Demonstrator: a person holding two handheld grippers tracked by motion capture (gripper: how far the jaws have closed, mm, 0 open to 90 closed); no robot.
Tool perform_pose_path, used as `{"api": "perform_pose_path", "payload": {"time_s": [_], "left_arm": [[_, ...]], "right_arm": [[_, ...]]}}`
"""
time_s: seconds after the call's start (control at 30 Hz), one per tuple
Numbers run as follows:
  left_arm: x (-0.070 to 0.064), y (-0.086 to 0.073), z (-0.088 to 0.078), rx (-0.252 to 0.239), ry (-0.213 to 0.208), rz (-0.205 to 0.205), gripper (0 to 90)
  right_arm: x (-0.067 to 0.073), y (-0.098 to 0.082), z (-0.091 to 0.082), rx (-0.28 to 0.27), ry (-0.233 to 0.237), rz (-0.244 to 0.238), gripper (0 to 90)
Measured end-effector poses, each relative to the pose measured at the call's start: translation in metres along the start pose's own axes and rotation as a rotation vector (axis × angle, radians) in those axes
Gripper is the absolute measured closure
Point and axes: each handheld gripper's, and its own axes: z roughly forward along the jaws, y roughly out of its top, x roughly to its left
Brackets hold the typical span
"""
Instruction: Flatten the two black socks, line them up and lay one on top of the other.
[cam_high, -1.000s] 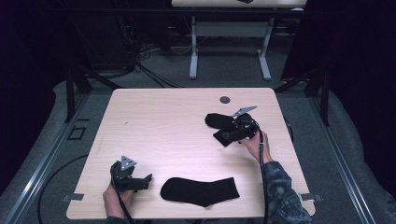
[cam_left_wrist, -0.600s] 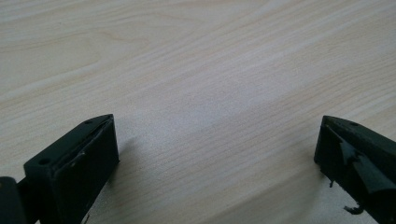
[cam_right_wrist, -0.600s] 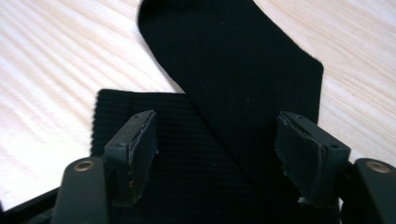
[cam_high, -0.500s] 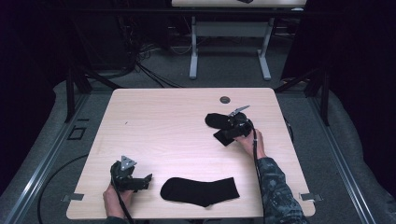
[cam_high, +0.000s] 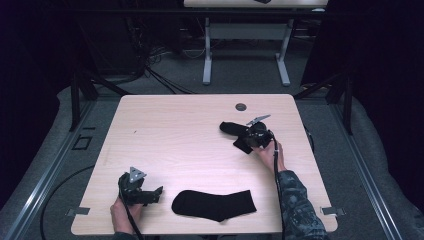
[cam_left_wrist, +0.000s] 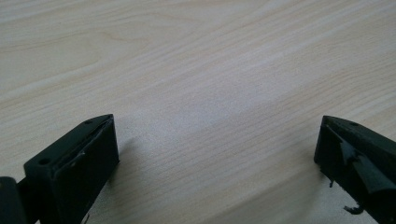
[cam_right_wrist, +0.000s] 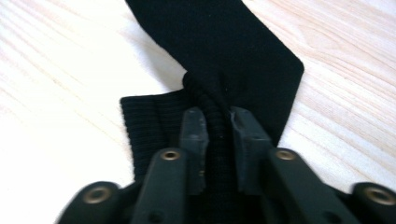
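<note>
Socks, two of them and both black, lie on a pale wooden desk (cam_high: 200, 130). Going left to right in the high view: the left claw (cam_high: 155, 194) rests near the front left corner of the desk, held by the person's left hand (cam_high: 125, 215), lying low and pointing to the right toward the flat sock. In the left gripper view its two jaws stand wide apart with bare wood between them, so it is released and grips nothing.

Just to its right, near the front edge, the flat sock (cam_high: 214, 204) lies stretched out full length and untouched, a small gap apart from the left claw.

Further right and farther back, well apart from the first, the folded sock (cam_high: 231, 128) lies bunched on the right half of the desk. A small dark round grommet (cam_high: 241, 106) sits in the desk behind it. Nothing stands between either claw and the socks.

The right claw (cam_high: 246, 140) is down on the folded sock, with the right hand (cam_high: 268, 152) behind it and a camouflage sleeve (cam_high: 296, 205) reaching in from the front right. In the right gripper view its jaws have just been closing and now pinch a raised ridge of the folded sock (cam_right_wrist: 219, 56) near the ribbed cuff (cam_right_wrist: 149, 121), fabric squeezed between the pads (cam_right_wrist: 194, 126).
</note>
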Motion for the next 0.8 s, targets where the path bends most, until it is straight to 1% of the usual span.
{"api": "perform_pose_path", "payload": {"time_s": [0.03, 0.07, 0.17, 0.23, 0.27, 0.33, 0.37, 0.4, 0.43, 0.53, 0.63, 0.73, 0.8], "left_arm": [[0.000, 0.000, 0.000, 0.002, -0.001, 0.001, 0.0], [0.000, 0.000, 0.000, 0.000, 0.000, 0.000, 0.0], [0.000, 0.000, 0.000, 0.000, 0.000, 0.000, 0.0], [0.000, 0.000, 0.000, 0.000, 0.000, 0.000, 0.0], [0.000, 0.000, 0.000, 0.000, 0.000, 0.000, 0.0], [0.000, 0.000, 0.000, 0.000, 0.000, 0.000, 0.0], [0.000, 0.000, 0.000, 0.000, 0.000, 0.000, 0.0], [0.000, 0.000, 0.000, 0.000, 0.000, 0.000, 0.0], [0.000, 0.000, 0.000, 0.000, 0.000, 0.000, 0.0], [0.000, 0.000, 0.000, 0.000, 0.000, 0.000, 0.0], [0.000, 0.000, 0.000, 0.000, 0.000, 0.000, 0.0], [0.000, 0.000, 0.000, 0.000, 0.000, 0.000, 0.0], [0.000, 0.000, 0.000, 0.000, 0.000, 0.000, 0.0]], "right_arm": [[-0.001, -0.001, 0.000, -0.004, -0.010, 0.004, 80.6], [-0.002, -0.001, -0.001, -0.002, 0.005, 0.005, 81.4], [-0.006, -0.003, -0.001, -0.019, 0.022, 0.022, 82.5], [-0.007, -0.003, -0.003, -0.023, 0.027, 0.017, 82.8], [-0.007, -0.003, -0.005, -0.032, 0.031, 0.023, 82.9], [-0.007, -0.002, -0.013, -0.061, 0.047, 0.029, 83.0], [-0.006, -0.001, -0.017, -0.068, 0.051, 0.028, 83.0], [-0.005, 0.001, -0.024, -0.096, 0.064, 0.027, 83.0], [-0.003, 0.003, -0.031, -0.104, 0.074, 0.023, 83.0], [0.006, 0.007, -0.052, -0.147, 0.094, -0.013, 83.0], [0.018, 0.012, -0.074, -0.198, 0.133, -0.052, 83.0], [0.035, 0.015, -0.093, -0.222, 0.169, -0.102, 83.0], [0.045, 0.015, -0.102, -0.237, 0.189, -0.131, 83.0]]}}
